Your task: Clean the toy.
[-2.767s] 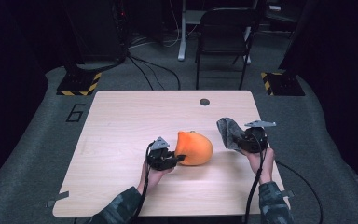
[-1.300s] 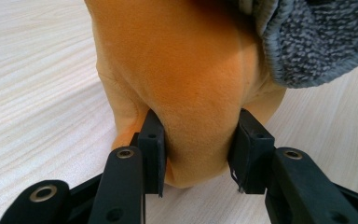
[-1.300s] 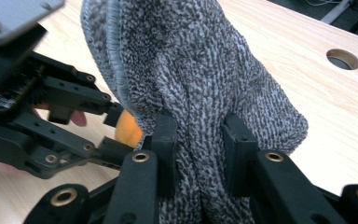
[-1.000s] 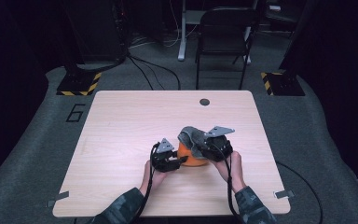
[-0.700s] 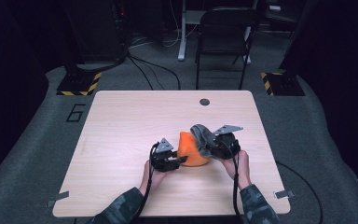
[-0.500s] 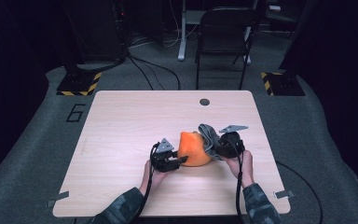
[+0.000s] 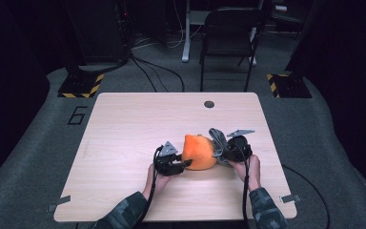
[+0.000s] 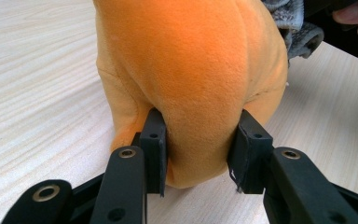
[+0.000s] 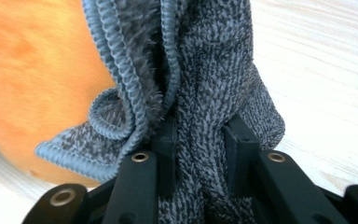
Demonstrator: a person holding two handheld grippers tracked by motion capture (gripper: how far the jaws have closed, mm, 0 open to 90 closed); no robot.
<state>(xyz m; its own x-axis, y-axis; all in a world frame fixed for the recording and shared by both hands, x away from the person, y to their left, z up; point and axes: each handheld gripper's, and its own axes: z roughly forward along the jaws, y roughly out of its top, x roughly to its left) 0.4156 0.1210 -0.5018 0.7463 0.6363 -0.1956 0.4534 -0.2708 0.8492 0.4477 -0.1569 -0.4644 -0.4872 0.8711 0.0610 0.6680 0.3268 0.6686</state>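
- Closest to the camera in the high view: two forearms in camo sleeves coming in from the bottom edge, one gripper in each hand.
- The left gripper sits on the table, jaws pointing at the orange plush toy. In the left gripper view the two pads are pressed into the toy's lower bulge from both sides, so it's clamped on the plush for sure, and you can see the fabric dent in a bit.
- The plush rests on the wood, roughly in the middle of the near half of the table, right between the two grippers.
- The right gripper is on the other side of the toy, and it's pinching a bunched-up grey knit cloth. The right gripper view makes it obvious: the cloth is squeezed into a tight wad between the jaws, ribbed hem curling out to the left, with the orange plush directly behind it.
- From above the cloth looks like it's up against the plush's right side, touching or as good as.
- Farther back on the table: a small dark round hole near the far edge.
- Beyond the table: a dark folding chair on the grey floor, and two blocks with yellow-black stripes off the far corners.
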